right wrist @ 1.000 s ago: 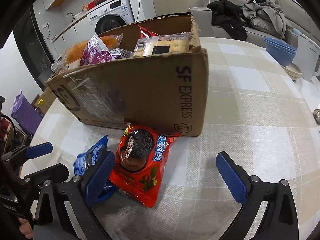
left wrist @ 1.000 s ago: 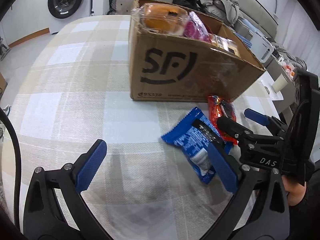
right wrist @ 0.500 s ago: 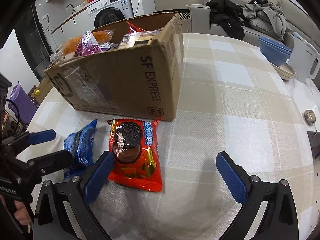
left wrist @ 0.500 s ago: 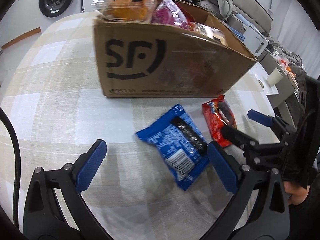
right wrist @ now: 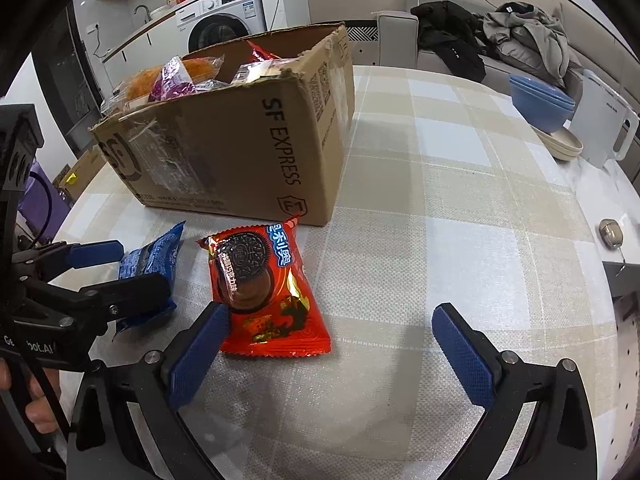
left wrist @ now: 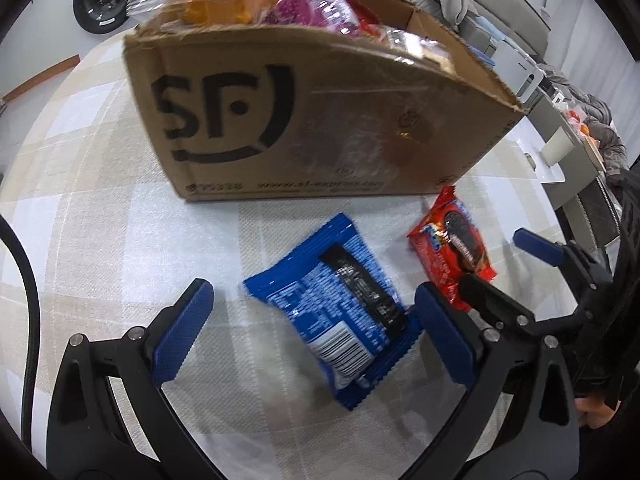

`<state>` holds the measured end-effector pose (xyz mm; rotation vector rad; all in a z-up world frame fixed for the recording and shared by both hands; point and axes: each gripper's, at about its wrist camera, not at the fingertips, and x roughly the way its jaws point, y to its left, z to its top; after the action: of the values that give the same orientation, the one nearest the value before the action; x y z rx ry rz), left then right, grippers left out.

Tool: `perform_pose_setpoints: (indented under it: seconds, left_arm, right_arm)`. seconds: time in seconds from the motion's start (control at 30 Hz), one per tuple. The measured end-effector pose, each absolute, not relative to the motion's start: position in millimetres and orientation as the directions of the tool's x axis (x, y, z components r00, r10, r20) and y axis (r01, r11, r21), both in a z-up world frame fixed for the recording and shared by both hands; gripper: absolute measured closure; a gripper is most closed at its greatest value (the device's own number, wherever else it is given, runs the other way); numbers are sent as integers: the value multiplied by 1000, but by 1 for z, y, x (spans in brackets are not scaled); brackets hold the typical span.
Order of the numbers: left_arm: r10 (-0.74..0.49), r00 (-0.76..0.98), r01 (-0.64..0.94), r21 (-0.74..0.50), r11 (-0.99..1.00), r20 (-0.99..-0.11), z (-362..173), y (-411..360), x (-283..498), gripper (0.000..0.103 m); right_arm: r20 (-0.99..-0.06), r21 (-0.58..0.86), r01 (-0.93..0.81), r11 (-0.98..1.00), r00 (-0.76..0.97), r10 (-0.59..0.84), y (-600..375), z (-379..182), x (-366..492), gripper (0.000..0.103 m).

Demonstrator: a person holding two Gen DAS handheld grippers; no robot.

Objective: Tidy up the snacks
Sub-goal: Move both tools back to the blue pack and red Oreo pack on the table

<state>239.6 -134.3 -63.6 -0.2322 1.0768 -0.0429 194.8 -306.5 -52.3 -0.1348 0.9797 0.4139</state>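
- Home setting: round table (right wrist: 460, 184) under a beige-and-white checked cloth, washing machine (right wrist: 224, 16) and counter behind, sofa with heaped clothes (right wrist: 520, 40) beyond.
- Left gripper (left wrist: 312, 320): released, blue-padded fingers spread wide, low over the cloth, straddling the blue snack packet (left wrist: 340, 304); no pad touching it, as far as can be told.
- Blue snack packet: flat on the cloth, back side up with barcode showing, just in front of the box.
- Right gripper (right wrist: 332, 348): also released, fingers wide apart, left pad (right wrist: 200, 348) right at the lower edge of the red cookie packet (right wrist: 264, 288); contact hard to tell.
- Red cookie packet: flat on the cloth, picture side up, just beside the blue one, near the box's corner.
- Cardboard box (right wrist: 248, 148): open-topped, "SF EXPRESS" printed on its side, holding wrapped snacks, orange and pink among them.
- Further right along the table edge: stacked blue bowls (right wrist: 540, 100) on pale plates.
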Motion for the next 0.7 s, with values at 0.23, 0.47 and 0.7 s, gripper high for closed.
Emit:
perform_pose_setpoints:
  seconds: [0.23,0.47,0.7]
  left_arm:
    - [-101,452,-64,-145,987,-886,-65,-138,240,2]
    - [-96,449,-63,-138,988,-888,-66,-148,251,2]
    - [-110,457,-54,-151,987,-882,-70,-145,255,2]
  right_arm:
    - [-824,95,-405,910,481,300,-303,-52,192,0]
    - [-828,109,-425,899,462,319,-292,-54,191,0]
    - [-833,78,-431,899,467,297,-280,-56,193,0]
